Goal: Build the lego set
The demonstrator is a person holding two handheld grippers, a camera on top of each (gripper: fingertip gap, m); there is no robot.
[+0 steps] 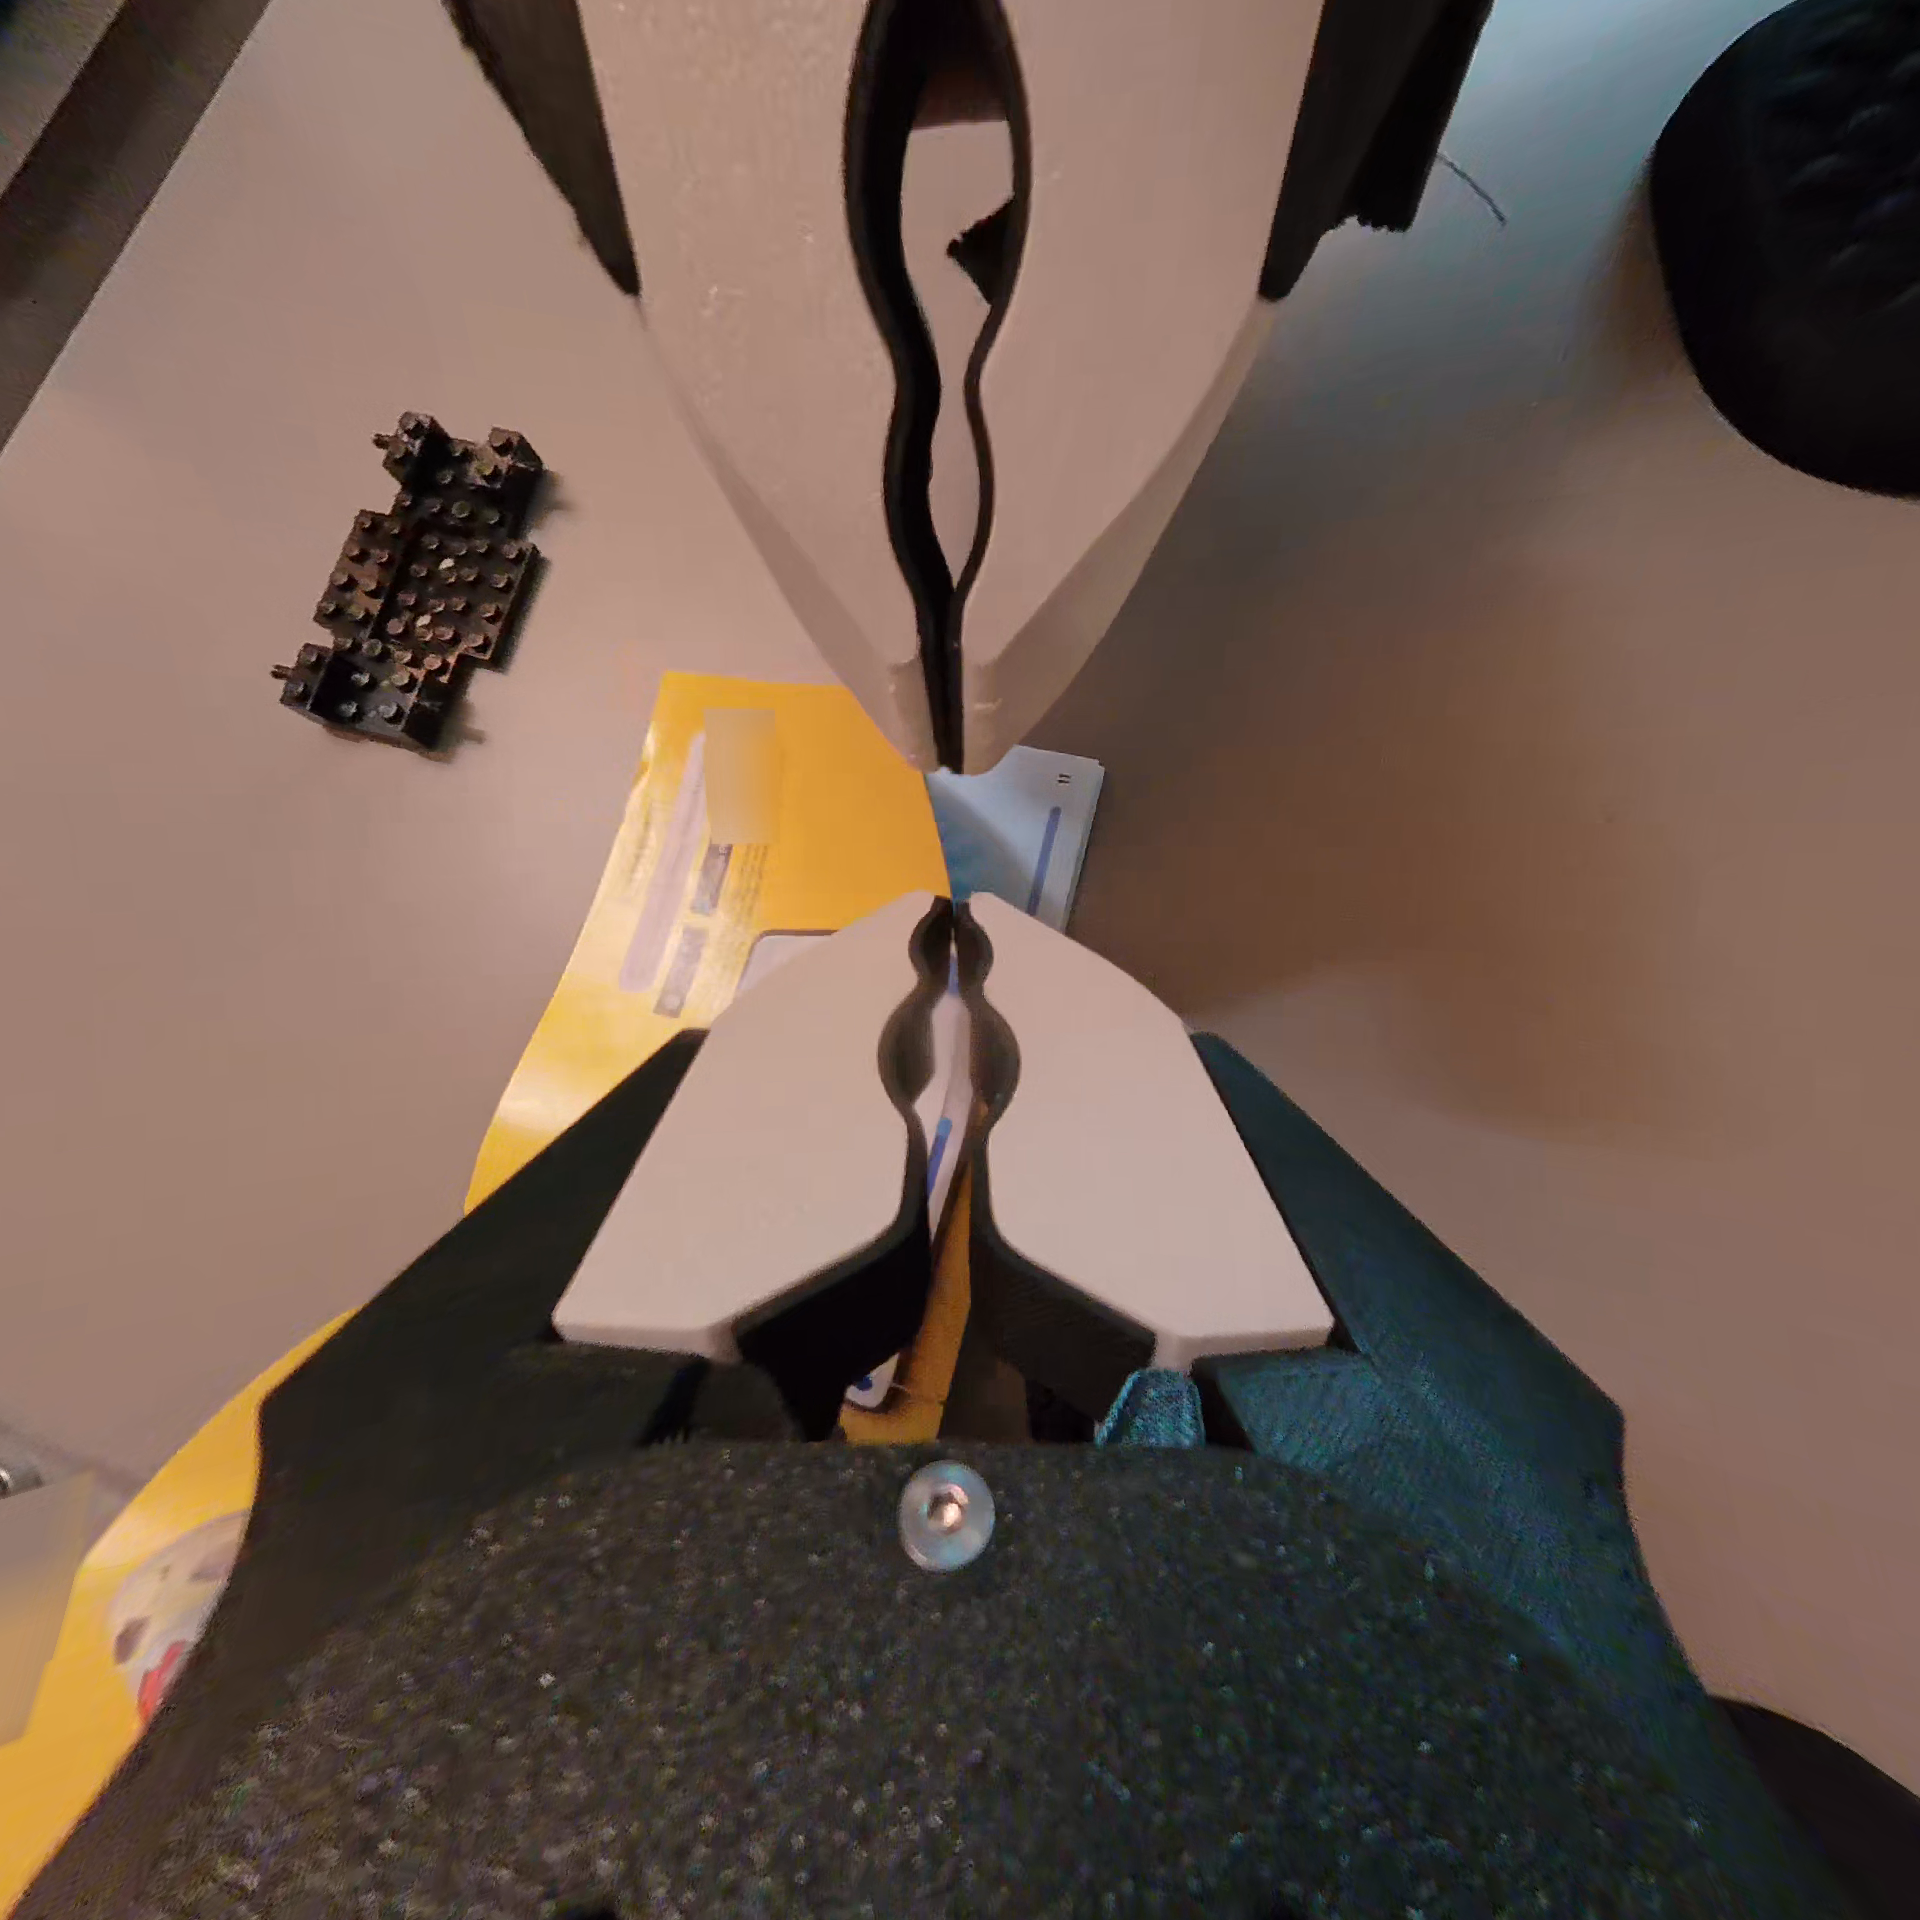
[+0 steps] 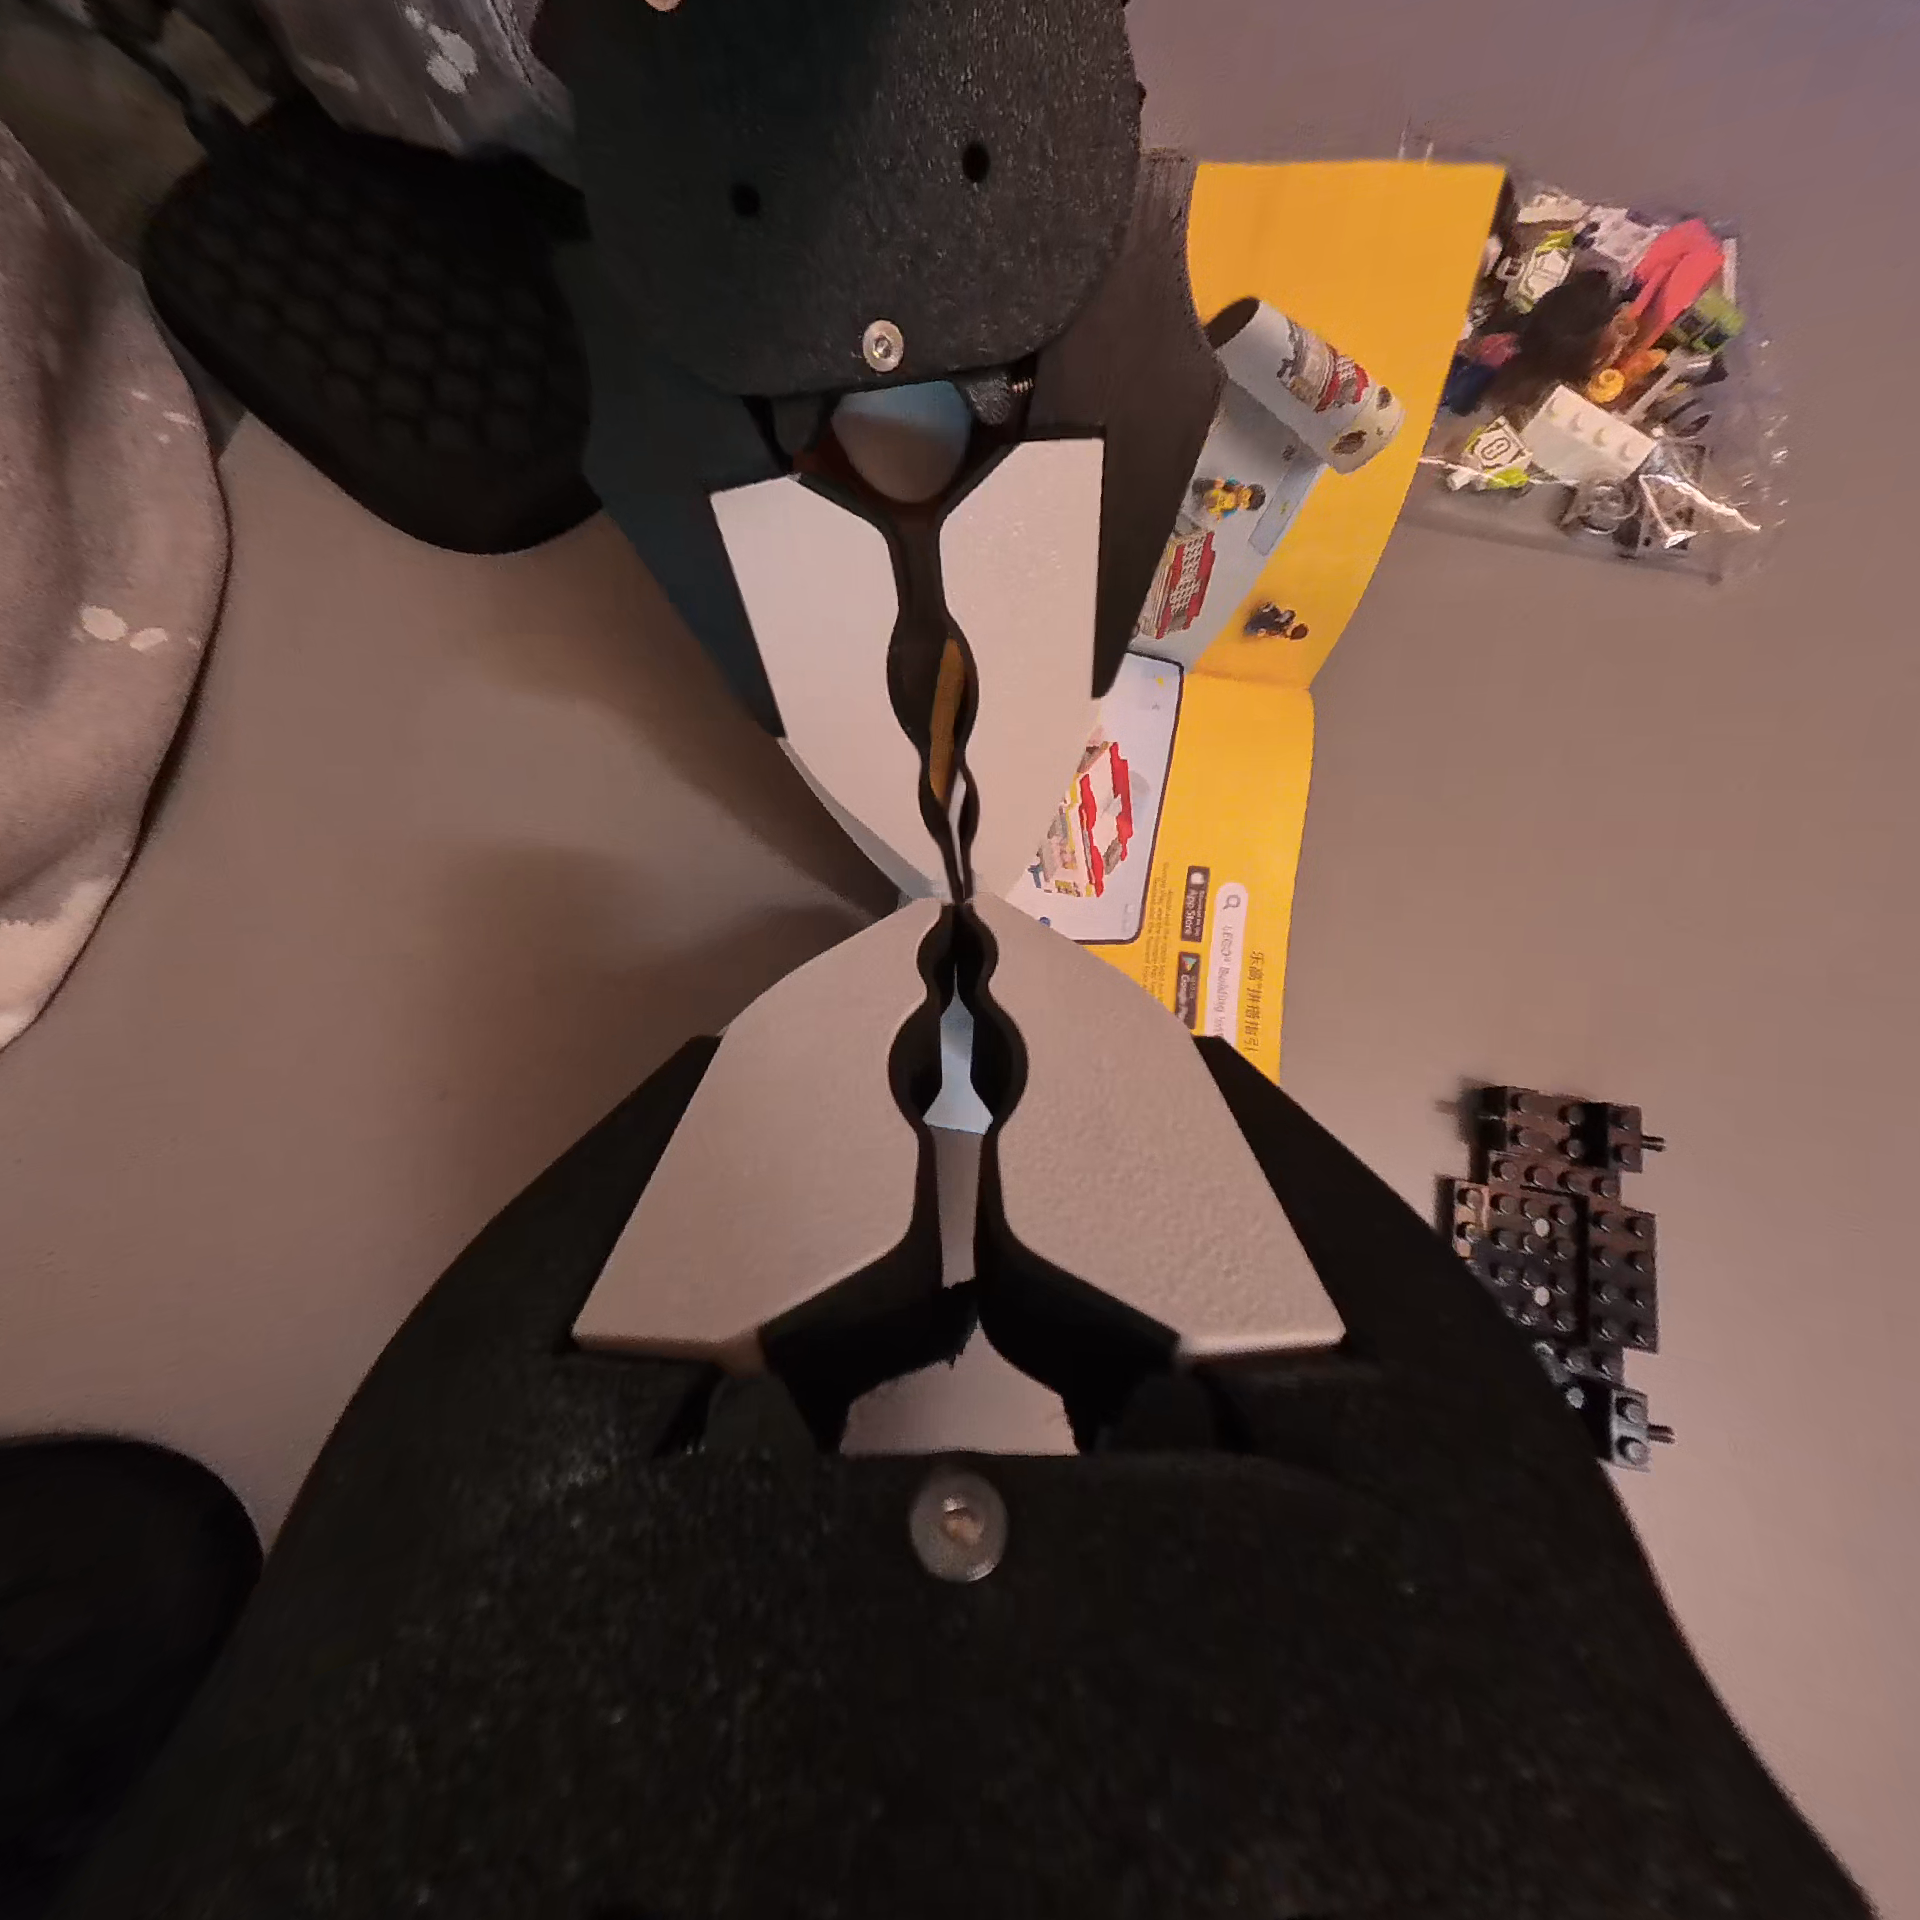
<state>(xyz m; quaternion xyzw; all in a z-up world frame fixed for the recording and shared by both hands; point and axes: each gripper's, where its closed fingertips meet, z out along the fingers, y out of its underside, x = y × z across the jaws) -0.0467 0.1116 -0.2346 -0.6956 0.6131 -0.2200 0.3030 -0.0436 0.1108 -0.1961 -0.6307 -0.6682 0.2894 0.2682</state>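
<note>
The yellow instruction booklet (image 1: 831, 790) lies partly open on the table, and both grippers meet tip to tip over it. My left gripper (image 1: 951, 906) is shut on the booklet's yellow cover leaf, which shows between its pads. My right gripper (image 2: 956, 912) is shut on a pale blue-white page (image 1: 1029, 821), seen between its pads. The right gripper (image 1: 940, 761) comes in from the top of the left wrist view, and the left gripper (image 2: 951, 883) from the top of the right wrist view. The booklet (image 2: 1236, 810) spreads out to the right there. A black brick chassis (image 1: 416, 582) lies apart on the table (image 1: 1455, 935).
The black chassis (image 2: 1558, 1257) sits right of my right gripper. A clear bag of mixed bricks (image 2: 1600, 384) lies beyond the booklet at upper right. A black textured object (image 2: 384, 332) and grey cloth (image 2: 83, 520) are at the left; the black object also shows in the left wrist view (image 1: 1808, 260). Only a small space, under 4 cm, lies between the two pairs of fingers. Left tips and right tips are each some 25 cm from the black textured object (image 2: 384, 332).
</note>
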